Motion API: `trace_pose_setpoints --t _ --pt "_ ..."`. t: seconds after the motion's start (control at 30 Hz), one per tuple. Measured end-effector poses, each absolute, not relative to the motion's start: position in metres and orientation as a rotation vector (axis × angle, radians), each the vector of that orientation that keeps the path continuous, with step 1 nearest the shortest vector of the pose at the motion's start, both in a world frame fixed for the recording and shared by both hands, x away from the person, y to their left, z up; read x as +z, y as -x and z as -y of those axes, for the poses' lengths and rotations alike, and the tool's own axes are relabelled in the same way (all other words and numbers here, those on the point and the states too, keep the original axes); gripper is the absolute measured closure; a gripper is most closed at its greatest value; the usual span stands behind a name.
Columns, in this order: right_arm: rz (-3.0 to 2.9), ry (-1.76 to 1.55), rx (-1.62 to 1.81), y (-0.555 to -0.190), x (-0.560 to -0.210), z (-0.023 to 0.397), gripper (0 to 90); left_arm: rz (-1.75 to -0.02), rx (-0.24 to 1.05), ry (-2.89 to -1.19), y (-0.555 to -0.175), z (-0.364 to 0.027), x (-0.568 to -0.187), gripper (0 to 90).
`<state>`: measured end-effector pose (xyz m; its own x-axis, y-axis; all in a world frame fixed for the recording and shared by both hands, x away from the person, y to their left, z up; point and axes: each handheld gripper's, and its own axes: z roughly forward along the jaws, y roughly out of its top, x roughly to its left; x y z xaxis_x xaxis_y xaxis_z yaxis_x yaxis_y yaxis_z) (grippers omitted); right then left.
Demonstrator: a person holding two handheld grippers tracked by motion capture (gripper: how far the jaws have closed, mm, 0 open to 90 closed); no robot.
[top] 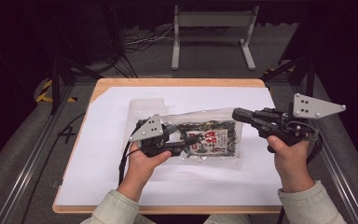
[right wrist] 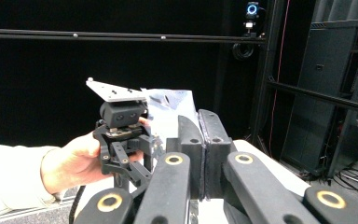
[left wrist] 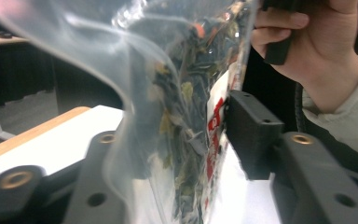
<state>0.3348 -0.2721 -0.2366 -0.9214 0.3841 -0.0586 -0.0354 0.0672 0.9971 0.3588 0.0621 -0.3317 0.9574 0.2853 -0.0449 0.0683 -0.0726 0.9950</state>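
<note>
the person's left hand (top: 142, 161) comes in from the bottom of the high view, wrapped around the left gripper (top: 189, 142), whose jaws point right across a clear plastic bag (top: 205, 135) of dark dried leaves with a red and white label. in the left gripper view the bag (left wrist: 177, 116) stands between the two black jaws, which are parted on either side of it; the film sits against the left one, while the right one looks just apart from it (whether they actually press the bag i cannot tell). the bag lies on a white sheet (top: 121, 177) covering the wooden surface (top: 177, 82), near its middle. the right hand (top: 291, 158) holds the right gripper (top: 236, 113) at the bag's upper right corner. in the right gripper view its jaws are pressed flat together, with nothing visible between them. that view also shows the left gripper (right wrist: 142, 170) and hand (right wrist: 72, 161) beyond, with the bag (right wrist: 170, 105) rising behind them.
</note>
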Motion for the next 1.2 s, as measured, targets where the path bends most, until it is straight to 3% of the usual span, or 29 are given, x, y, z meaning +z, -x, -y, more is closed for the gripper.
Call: trace_pose_setpoints --t 0.47,0.67,1.0,1.2 --pt "-2.000 -0.417 1.891 -0.338 -0.236 0.278 82.1 -0.210 0.183 -1.666 -0.351 -0.062 -0.326 71.4" --pt "-1.995 -0.429 1.844 -0.336 -0.237 0.278 78.1 -0.208 0.176 -1.670 -0.351 -0.062 -0.325 72.1" --pt "-1.949 -0.494 1.817 -0.332 -0.236 0.284 57.8 -0.232 0.191 -1.659 -0.353 -0.066 -0.314 72.4" --pt "-1.954 -0.545 1.816 -0.333 -0.242 0.294 51.6 -0.241 0.211 -1.643 -0.354 -0.069 -0.305 72.4"
